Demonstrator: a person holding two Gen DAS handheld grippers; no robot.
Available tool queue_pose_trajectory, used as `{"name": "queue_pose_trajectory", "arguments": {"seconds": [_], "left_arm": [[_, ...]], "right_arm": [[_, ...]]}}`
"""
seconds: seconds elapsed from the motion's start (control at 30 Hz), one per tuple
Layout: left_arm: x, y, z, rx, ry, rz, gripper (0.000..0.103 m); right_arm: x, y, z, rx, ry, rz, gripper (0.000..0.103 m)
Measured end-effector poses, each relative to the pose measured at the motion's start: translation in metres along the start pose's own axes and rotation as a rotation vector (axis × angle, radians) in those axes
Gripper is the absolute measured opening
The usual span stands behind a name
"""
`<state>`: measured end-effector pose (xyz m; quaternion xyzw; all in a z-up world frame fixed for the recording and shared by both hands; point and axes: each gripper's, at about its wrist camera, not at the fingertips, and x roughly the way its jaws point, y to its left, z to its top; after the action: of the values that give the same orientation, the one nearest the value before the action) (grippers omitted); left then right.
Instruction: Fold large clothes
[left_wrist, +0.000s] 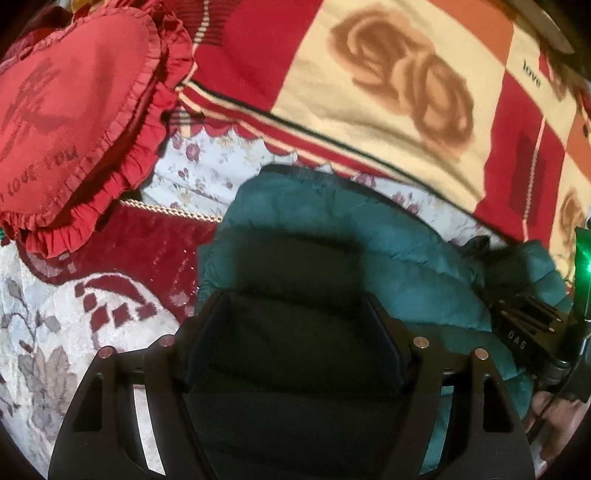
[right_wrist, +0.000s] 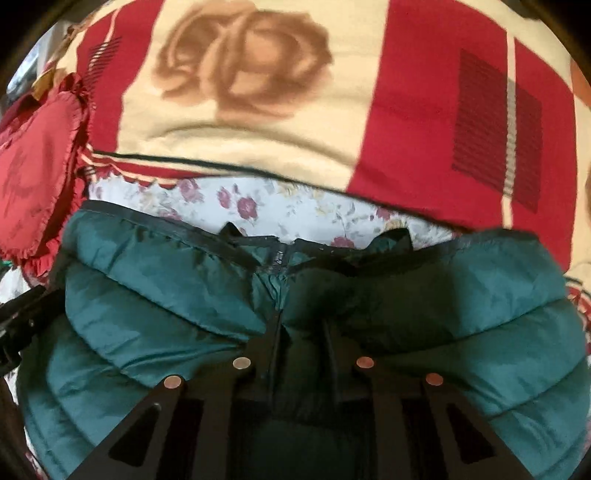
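Teal puffer jacket (right_wrist: 166, 295) lies bunched on the flowered sheet (right_wrist: 258, 201), below the rose-patterned blanket (right_wrist: 258, 122) and beside a red heart pillow (left_wrist: 70, 122). Right gripper (right_wrist: 301, 332) pinches its fabric; left gripper (left_wrist: 295, 306) stands spread over it.

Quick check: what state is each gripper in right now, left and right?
Left gripper: open, fingers wide over the teal jacket.
Right gripper: closed on a fold of the jacket.
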<state>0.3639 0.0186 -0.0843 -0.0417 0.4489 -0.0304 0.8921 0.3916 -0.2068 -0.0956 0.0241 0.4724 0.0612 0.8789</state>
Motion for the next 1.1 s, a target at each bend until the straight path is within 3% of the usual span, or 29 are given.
{"name": "queue_pose_trajectory", "arguments": {"seconds": [0.2, 0.33, 0.37, 0.4, 0.53, 0.63, 0.73, 0.87, 1.1], "left_arm": [[0.019, -0.001, -0.002, 0.004, 0.028, 0.033, 0.085], [0.012, 0.002, -0.003, 0.002, 0.025, 0.009, 0.085], [0.008, 0.003, -0.003, 0.000, 0.021, 0.006, 0.085], [0.002, 0.004, -0.002, -0.008, 0.011, -0.001, 0.085], [-0.009, 0.011, 0.010, -0.048, -0.004, -0.019, 0.085], [0.006, 0.018, 0.017, -0.089, 0.042, 0.030, 0.085], [0.026, 0.030, 0.014, -0.165, 0.101, -0.006, 0.086], [0.040, 0.039, 0.011, -0.221, 0.111, -0.041, 0.089], [0.046, 0.035, 0.005, -0.190, 0.073, -0.023, 0.094]], "right_arm": [[0.003, -0.011, 0.000, 0.043, 0.017, 0.032, 0.020], [-0.040, -0.026, 0.003, 0.073, -0.032, 0.096, 0.023], [-0.057, -0.035, 0.002, 0.080, -0.064, 0.086, 0.034], [-0.068, -0.041, 0.001, 0.083, -0.092, 0.073, 0.039], [-0.098, -0.075, 0.001, 0.062, -0.151, -0.031, 0.042], [-0.086, -0.100, -0.002, 0.088, -0.109, -0.088, 0.042], [-0.070, -0.117, -0.012, 0.112, -0.095, -0.110, 0.042], [-0.042, -0.123, -0.016, 0.122, -0.060, -0.119, 0.043], [-0.028, -0.123, -0.018, 0.125, -0.061, -0.134, 0.043]]}}
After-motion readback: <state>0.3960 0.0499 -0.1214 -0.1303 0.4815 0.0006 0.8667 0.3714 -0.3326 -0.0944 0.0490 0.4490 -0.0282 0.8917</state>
